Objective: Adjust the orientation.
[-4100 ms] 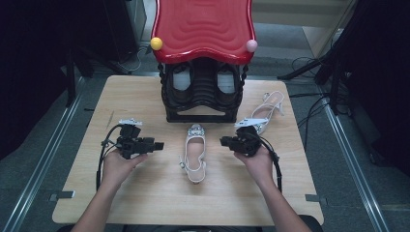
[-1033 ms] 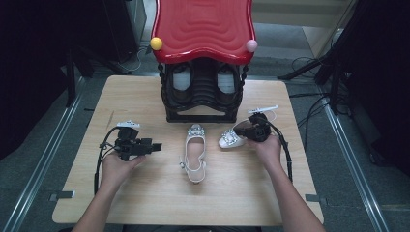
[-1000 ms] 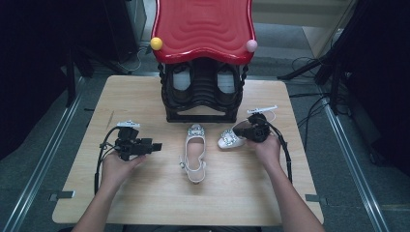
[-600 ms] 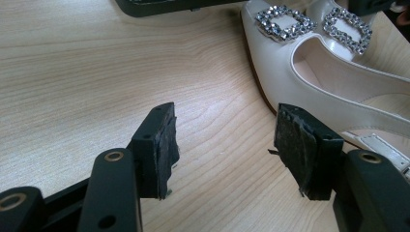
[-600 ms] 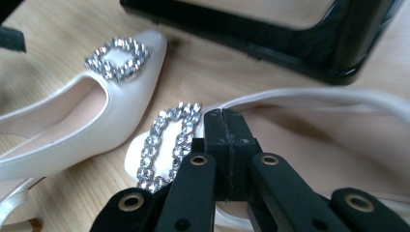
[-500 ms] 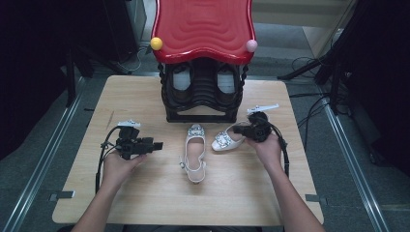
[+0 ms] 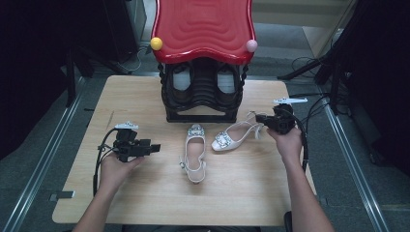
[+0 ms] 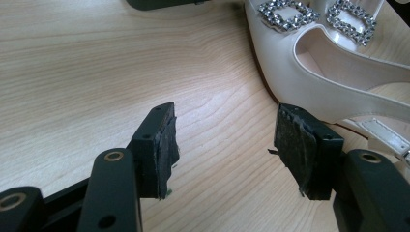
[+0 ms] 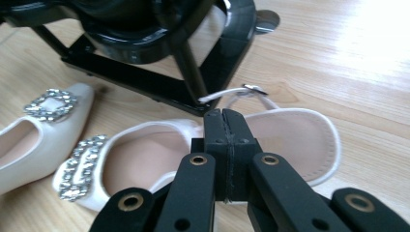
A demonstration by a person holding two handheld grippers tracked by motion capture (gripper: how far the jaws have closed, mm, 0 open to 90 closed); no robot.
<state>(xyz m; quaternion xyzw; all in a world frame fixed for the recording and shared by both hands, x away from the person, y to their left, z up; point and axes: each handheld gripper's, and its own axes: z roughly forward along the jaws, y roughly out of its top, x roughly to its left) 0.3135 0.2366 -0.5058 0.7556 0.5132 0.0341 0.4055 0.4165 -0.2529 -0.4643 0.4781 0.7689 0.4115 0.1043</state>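
Two white slingback shoes with rhinestone buckles lie on the wooden table (image 7: 145,96), in front of the black shoe rack (image 7: 202,96) with the red wavy top that stands at the middle of the far edge.

The left shoe (image 7: 195,153) lies near the table's centre, toe towards the rack. The right shoe (image 7: 235,138) lies just beside it, angled, toe towards the centre and heel towards the right edge.

The right gripper (image 7: 265,119) sits at that shoe's heel, jaws pressed together; in the right gripper view they meet over the heel end, and whether they pinch the strap cannot be told.

The left gripper (image 7: 153,147) rests near the left edge, jaws wide apart and holding nothing.

No brand, label or writing can be read.
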